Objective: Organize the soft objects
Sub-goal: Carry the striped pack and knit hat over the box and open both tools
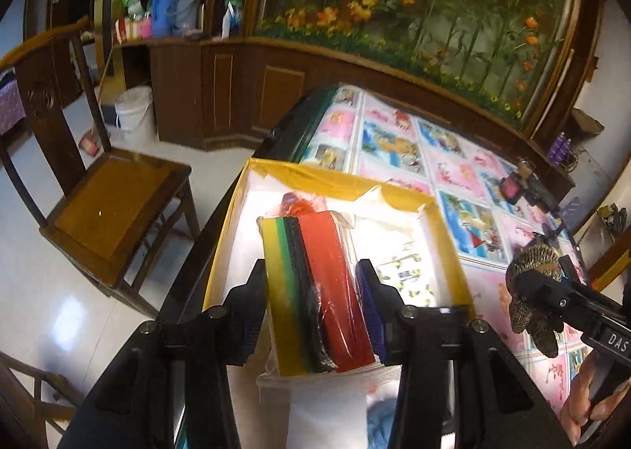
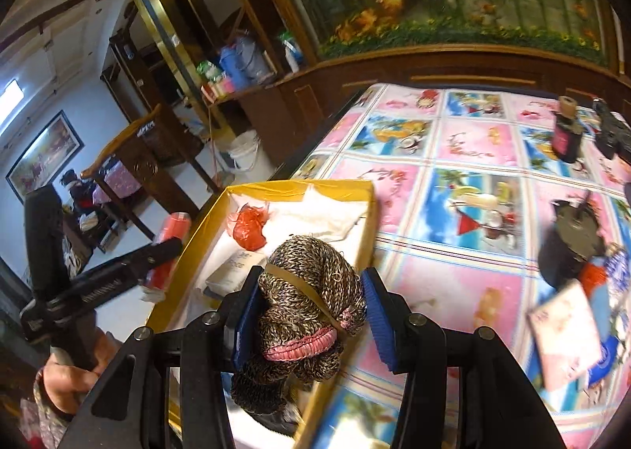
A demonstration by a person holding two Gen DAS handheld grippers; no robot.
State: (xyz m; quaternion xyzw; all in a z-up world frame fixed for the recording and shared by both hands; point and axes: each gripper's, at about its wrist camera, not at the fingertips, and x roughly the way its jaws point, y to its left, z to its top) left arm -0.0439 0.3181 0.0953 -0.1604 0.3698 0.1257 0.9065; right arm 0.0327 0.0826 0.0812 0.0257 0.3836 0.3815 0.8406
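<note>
My left gripper is shut on a plastic-wrapped pack of yellow, green, black and red sponge sheets, held above a yellow-rimmed box with a white inside. From the right wrist view that gripper shows at the left with the red pack. My right gripper is shut on a brown speckled knitted bundle with pink trim and a rubber band, over the same box. It appears at the right of the left wrist view, gripping the bundle.
The box holds a red plastic bag, white paper and a small white carton. It sits on a table with a cartoon-print cloth. A dark bottle, a black pot and packets lie right. A wooden chair and a bucket stand left.
</note>
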